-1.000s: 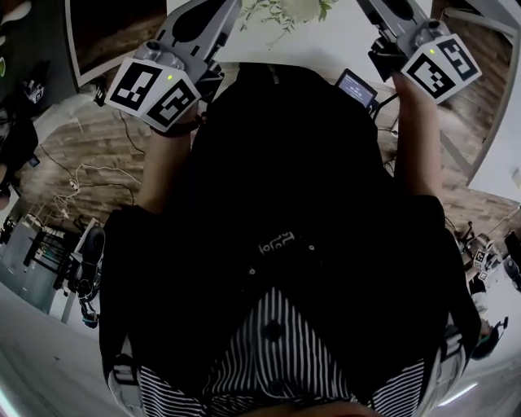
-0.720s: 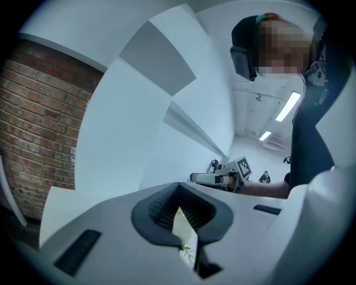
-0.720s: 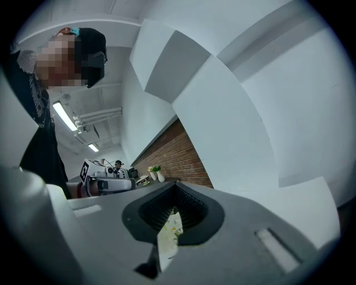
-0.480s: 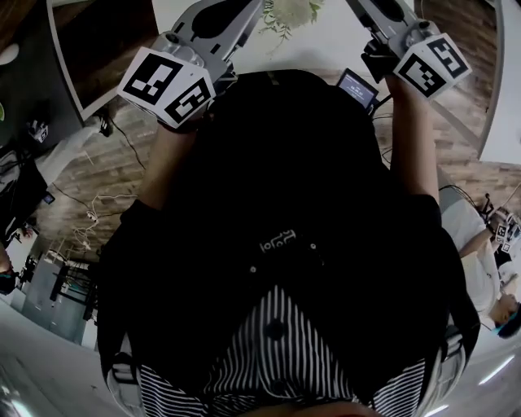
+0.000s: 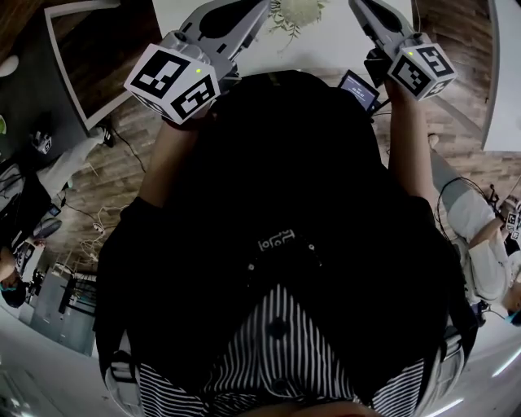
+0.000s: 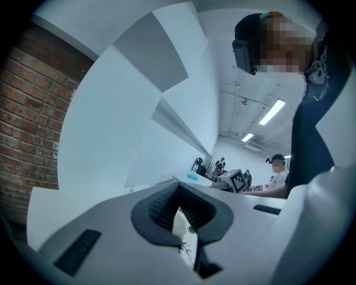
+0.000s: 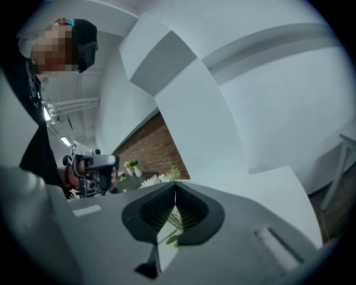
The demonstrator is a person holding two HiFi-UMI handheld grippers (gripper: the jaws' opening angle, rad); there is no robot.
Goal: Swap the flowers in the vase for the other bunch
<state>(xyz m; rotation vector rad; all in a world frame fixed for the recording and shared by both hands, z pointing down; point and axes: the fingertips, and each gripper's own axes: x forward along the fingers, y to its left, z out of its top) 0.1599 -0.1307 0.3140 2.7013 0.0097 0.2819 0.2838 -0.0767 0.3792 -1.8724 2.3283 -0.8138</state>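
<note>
Both tools are closed and empty. The left hand-held gripper (image 6: 179, 192) has its jaws together at the tips, and so does the right hand-held gripper (image 7: 175, 190). Through the slit behind each pair of pads only stems and petals farther off can be seen, and none of them is pinched.

The flowers (image 5: 297, 11), a pale bunch with green sprigs, sit at the far edge of the head view on the white worktop (image 5: 342, 37). They lie between the two grippers and beyond their tips, and the right gripper view shows them just past its jaws. No view shows which bunch this is, and the vase cannot be made out.

Over the last second the right hand-held gripper has sunk towards the worktop. Its marker cube (image 5: 421, 70) now looks smaller and lies nearer the middle of the head view than before. The left one has hardly changed place, though it has tilted and its cube now sits slightly farther right. The flowers showed as a wide leafy spray at the far edge and are now a tighter clump there.

This looks like the approach, with the right side leading down towards the bunch. Nothing has been lifted, so the swap seems not yet begun. The closed jaws would have to part before any stem could be taken.
</note>
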